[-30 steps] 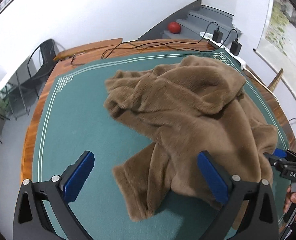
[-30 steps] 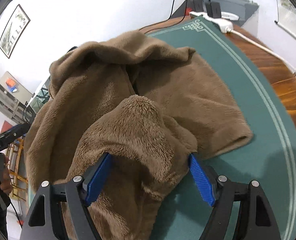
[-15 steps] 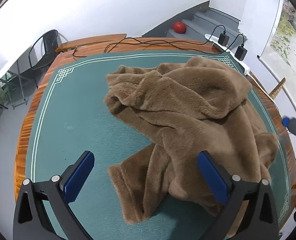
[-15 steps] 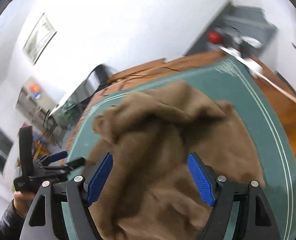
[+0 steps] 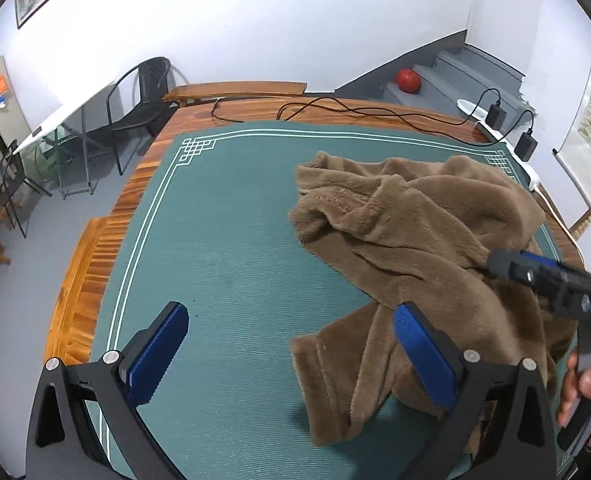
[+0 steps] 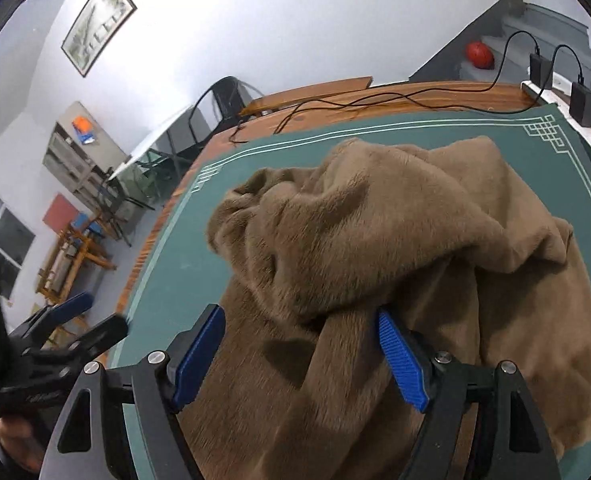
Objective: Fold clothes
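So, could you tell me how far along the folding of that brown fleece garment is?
Barely begun. Done: nothing folded; the brown fleece garment lies in a rumpled heap on the green mat, one sleeve trailing out. In hand: nothing; the left gripper and right gripper both hang open over it. Left: spreading it flat, then every fold.
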